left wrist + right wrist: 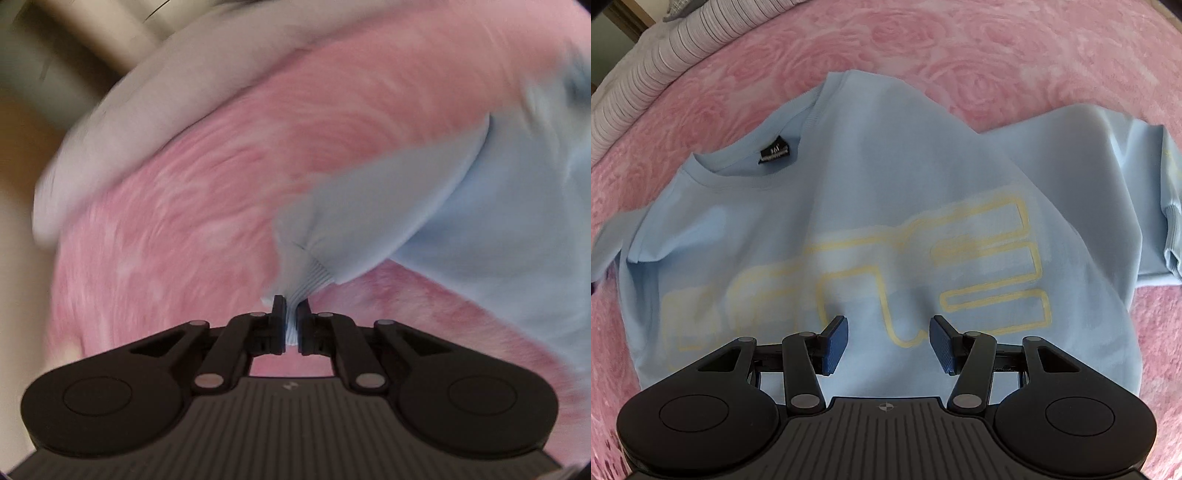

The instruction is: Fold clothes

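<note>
A light blue sweatshirt (849, 184) with yellow outlined lettering (990, 258) and a black neck label (774, 153) lies face up on a pink blanket (960, 44). My right gripper (888, 332) hovers open over its chest, with nothing between its blue pads (834, 343). In the left wrist view, my left gripper (291, 306) is shut on the ribbed cuff (314, 280) of one sleeve (369, 206), which rises off the pink blanket (184, 221). The other sleeve's cuff (1171, 236) lies at the right edge. The left wrist view is blurred.
Striped grey-white bedding (665, 66) runs along the blanket's far left edge. In the left wrist view a pale fold of bedding (147, 110) borders the blanket, with beige furniture or wall (55, 55) beyond it.
</note>
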`<state>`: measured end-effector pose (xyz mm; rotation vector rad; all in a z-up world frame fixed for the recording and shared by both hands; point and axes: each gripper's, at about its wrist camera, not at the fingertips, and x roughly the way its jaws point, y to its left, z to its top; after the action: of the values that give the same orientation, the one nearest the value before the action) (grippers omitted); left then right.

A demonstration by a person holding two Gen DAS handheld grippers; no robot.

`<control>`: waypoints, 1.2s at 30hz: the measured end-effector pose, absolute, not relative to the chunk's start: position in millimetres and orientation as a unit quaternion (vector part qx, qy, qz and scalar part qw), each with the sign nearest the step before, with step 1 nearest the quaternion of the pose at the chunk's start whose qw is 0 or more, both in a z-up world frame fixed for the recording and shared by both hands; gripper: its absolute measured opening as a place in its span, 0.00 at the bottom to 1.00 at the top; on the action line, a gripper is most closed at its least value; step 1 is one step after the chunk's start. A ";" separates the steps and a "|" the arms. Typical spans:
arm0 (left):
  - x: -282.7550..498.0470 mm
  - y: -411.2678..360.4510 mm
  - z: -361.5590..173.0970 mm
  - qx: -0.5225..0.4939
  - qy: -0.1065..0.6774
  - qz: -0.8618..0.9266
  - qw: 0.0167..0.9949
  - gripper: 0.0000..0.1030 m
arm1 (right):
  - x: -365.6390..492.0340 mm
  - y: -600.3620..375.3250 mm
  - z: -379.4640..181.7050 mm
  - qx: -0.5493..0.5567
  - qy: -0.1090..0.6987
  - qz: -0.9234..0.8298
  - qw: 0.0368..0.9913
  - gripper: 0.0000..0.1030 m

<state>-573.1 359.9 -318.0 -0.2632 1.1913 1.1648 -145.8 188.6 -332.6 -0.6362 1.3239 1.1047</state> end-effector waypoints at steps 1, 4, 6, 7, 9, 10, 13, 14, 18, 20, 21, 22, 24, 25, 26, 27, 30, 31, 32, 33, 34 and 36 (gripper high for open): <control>-591.1 354.5 -293.5 -0.163 0.501 0.531 0.663 0.05 | -146.4 189.2 -331.9 -0.274 0.573 0.480 0.605 0.51; -650.3 331.2 -232.5 -0.280 0.436 0.574 0.634 0.05 | -150.3 189.0 -331.0 -0.274 0.576 0.485 0.598 0.51; -688.7 318.1 -205.9 -0.340 0.403 0.597 0.604 0.05 | -156.0 187.7 -331.2 -0.274 0.579 0.488 0.594 0.51; -707.6 312.9 -198.0 -0.367 0.390 0.608 0.586 0.05 | -158.9 186.5 -331.3 -0.274 0.580 0.490 0.591 0.51; -745.2 306.0 -207.6 -0.446 0.350 0.619 0.544 0.05 | -168.1 185.6 -331.5 -0.276 0.582 0.494 0.585 0.51; -764.0 302.6 -212.4 -0.484 0.328 0.622 0.521 0.05 | -173.0 184.7 -331.6 -0.278 0.583 0.496 0.581 0.51; -812.0 287.7 -230.2 -0.577 0.256 0.630 0.453 0.06 | -187.4 180.7 -327.5 -0.285 0.581 0.510 0.567 0.51; -822.9 279.9 -238.3 -0.597 0.228 0.635 0.434 0.06 | -192.1 179.2 -325.4 -0.287 0.580 0.516 0.561 0.51; -842.7 246.6 -251.6 -0.624 0.147 0.654 0.402 0.11 | -203.5 168.1 -318.0 -0.296 0.574 0.522 0.558 0.51; -841.8 229.8 -247.5 -0.598 0.148 0.671 0.413 0.15 | -204.8 160.9 -316.8 -0.295 0.574 0.518 0.561 0.51; -838.2 221.9 -246.7 -0.581 0.155 0.679 0.420 0.18 | -205.6 157.2 -316.8 -0.295 0.575 0.515 0.563 0.51; -835.1 214.2 -247.7 -0.572 0.154 0.684 0.426 0.21 | -206.3 153.6 -316.9 -0.295 0.575 0.513 0.565 0.51; -827.2 200.2 -260.2 -0.593 0.127 0.657 0.447 0.28 | -207.8 146.3 -316.9 -0.296 0.575 0.508 0.569 0.51; -823.2 193.2 -266.5 -0.603 0.113 0.644 0.457 0.28 | -209.0 143.8 -316.6 -0.296 0.574 0.506 0.572 0.51; -819.6 186.9 -274.0 -0.611 0.090 0.640 0.458 0.30 | -210.0 142.1 -315.9 -0.297 0.573 0.504 0.574 0.51; -816.6 184.2 -282.3 -0.614 0.070 0.639 0.459 0.32 | -211.4 141.3 -315.5 -0.297 0.570 0.503 0.577 0.51; -811.1 190.4 -313.1 -0.610 0.033 0.651 0.450 0.32 | -212.4 138.7 -310.5 -0.299 0.560 0.508 0.583 0.51; -810.7 195.2 -321.7 -0.606 0.024 0.657 0.448 0.32 | -212.4 137.8 -308.5 -0.300 0.555 0.510 0.584 0.51; -810.3 200.1 -330.3 -0.602 0.015 0.663 0.446 0.32 | -211.7 137.0 -306.2 -0.301 0.550 0.513 0.586 0.51; -810.5 205.0 -337.8 -0.598 0.007 0.670 0.440 0.32 | -210.9 136.2 -303.9 -0.303 0.544 0.516 0.588 0.51; -811.5 210.6 -345.2 -0.599 0.005 0.671 0.436 0.33 | -209.4 135.8 -302.8 -0.304 0.538 0.515 0.594 0.51; -813.4 219.9 -360.4 -0.604 0.013 0.674 0.425 0.19 | -206.4 134.9 -300.5 -0.307 0.527 0.511 0.605 0.51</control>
<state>-813.4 219.9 -360.4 -1.5112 0.0318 1.6842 -206.4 134.9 -300.5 -0.7110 1.2191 1.1827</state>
